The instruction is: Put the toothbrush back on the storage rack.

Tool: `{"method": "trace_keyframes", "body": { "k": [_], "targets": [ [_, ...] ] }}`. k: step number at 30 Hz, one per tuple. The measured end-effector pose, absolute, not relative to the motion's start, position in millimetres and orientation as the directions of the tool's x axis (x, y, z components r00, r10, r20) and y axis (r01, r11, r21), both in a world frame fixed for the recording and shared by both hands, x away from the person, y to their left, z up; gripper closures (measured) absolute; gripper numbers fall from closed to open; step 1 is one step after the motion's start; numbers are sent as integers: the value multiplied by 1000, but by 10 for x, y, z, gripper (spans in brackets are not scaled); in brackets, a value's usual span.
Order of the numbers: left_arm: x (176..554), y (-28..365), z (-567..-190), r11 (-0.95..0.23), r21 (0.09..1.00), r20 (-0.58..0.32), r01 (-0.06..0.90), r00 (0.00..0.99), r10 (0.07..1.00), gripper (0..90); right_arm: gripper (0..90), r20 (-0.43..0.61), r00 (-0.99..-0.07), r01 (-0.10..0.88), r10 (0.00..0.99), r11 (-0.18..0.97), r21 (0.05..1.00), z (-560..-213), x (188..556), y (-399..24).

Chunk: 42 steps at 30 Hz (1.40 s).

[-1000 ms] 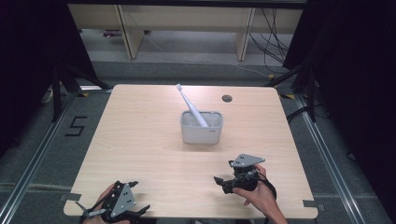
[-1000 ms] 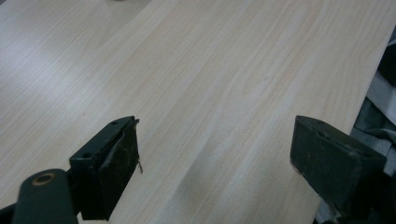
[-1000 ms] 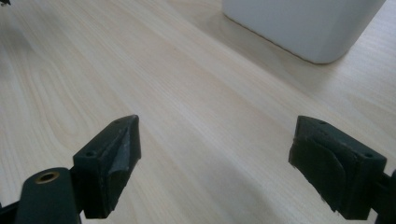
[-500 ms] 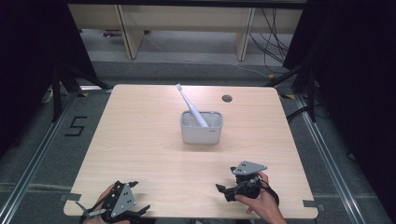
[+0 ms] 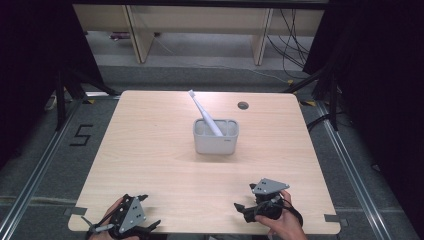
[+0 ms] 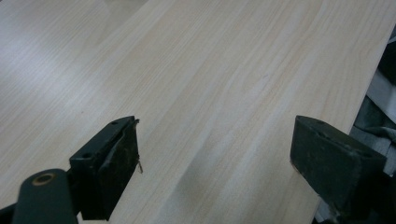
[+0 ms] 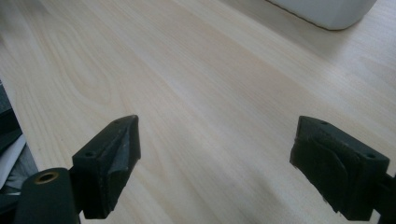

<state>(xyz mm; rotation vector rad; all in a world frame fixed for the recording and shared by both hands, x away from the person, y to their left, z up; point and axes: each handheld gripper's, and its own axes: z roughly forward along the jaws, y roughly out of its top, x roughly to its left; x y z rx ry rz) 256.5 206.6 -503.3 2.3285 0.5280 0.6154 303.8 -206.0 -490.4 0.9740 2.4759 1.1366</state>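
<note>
A white toothbrush (image 5: pixel 202 113) stands tilted in a white 2-slot holder (image 5: pixel 215 136) near the middle of the table (image 5: pixel 150 150), its head leaning toward the far left, well apart from both hand-held grippers. The left hand-held gripper (image 5: pixel 146 226) rests at the near left edge with its jaws spread over bare wood, as its own view shows (image 6: pixel 212 154). The right hand-held gripper (image 5: pixel 240 209) sits at the near right, jaws likewise spread and holding nothing (image 7: pixel 215 156), with the holder's base (image 7: pixel 322 11) at the far edge of its view. Judging from this, the risk lies in any reach for the toothbrush: it leans loosely, so a jaw that nudges the shaft could swing it over or tip the light holder. A small dark hole (image 5: pixel 243 105) in the table lies far right of the holder.
</note>
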Motion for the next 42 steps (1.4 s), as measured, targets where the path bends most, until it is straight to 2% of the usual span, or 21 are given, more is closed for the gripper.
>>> {"method": "trace_keyframes", "body": {
  "k": [42],
  "targets": [
    [2559,2047,-5042,-688,699,291,194,802,521,149,161,26,-758,443,651,485,754,-4935,2947,-2116]
  ]
}}
